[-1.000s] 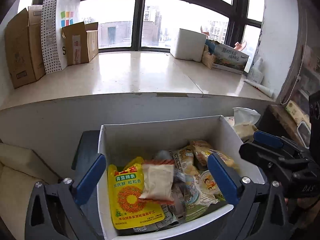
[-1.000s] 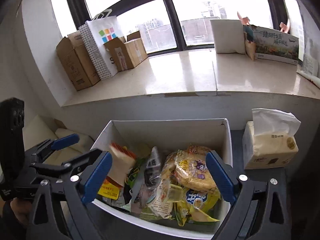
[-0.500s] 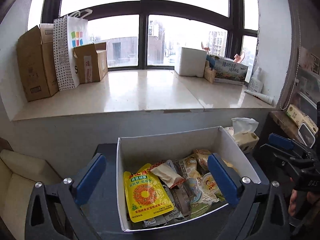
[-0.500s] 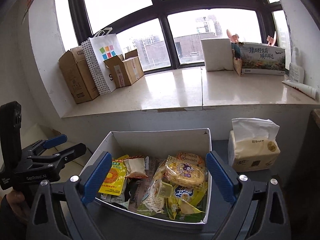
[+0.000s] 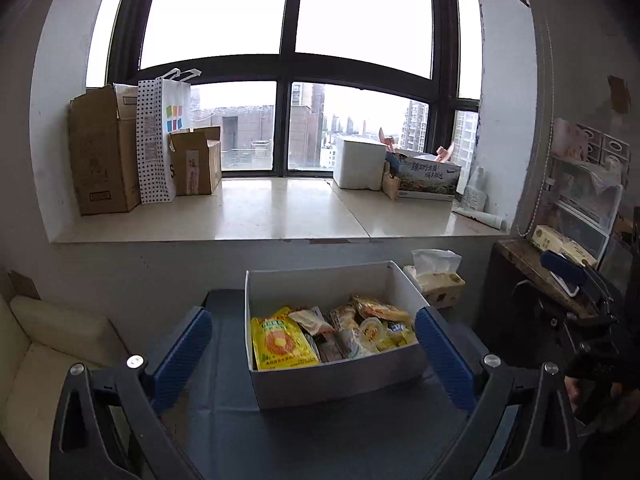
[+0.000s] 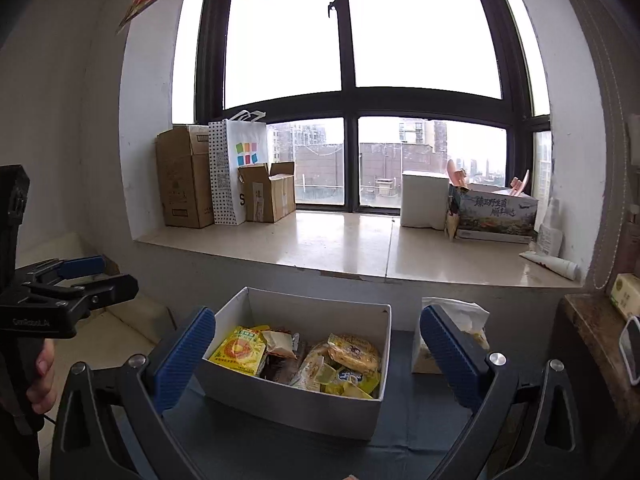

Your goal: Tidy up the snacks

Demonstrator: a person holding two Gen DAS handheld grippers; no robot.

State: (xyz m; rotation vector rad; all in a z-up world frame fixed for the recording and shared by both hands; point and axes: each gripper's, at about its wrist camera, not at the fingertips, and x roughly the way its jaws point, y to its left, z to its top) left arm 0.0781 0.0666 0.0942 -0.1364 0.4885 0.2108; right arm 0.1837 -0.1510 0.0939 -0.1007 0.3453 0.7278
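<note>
Low in the centre of both views: white box (image 5: 336, 380) on dark cloth (image 5: 320, 440), packed with snacks (image 5: 340, 332). Yellow pouch (image 5: 282, 344) flat at the box's left end, small white packet (image 5: 310, 320) just beside it, round biscuit pack (image 6: 354, 352) toward the right end. Left gripper (image 5: 312, 344) spread wide, empty, blue pads either side of the box and well short of it. Right gripper (image 6: 316, 352) likewise wide apart, holding nothing. Tissue pack (image 6: 456, 320) just right of the box, outside it. No loose snack visible on the cloth or elsewhere. By the look of it, task close to finished: everything gathered into the box, little or nothing left but perhaps tidying the jumble inside. Cannot tell whether more snacks wait out of view.
</note>
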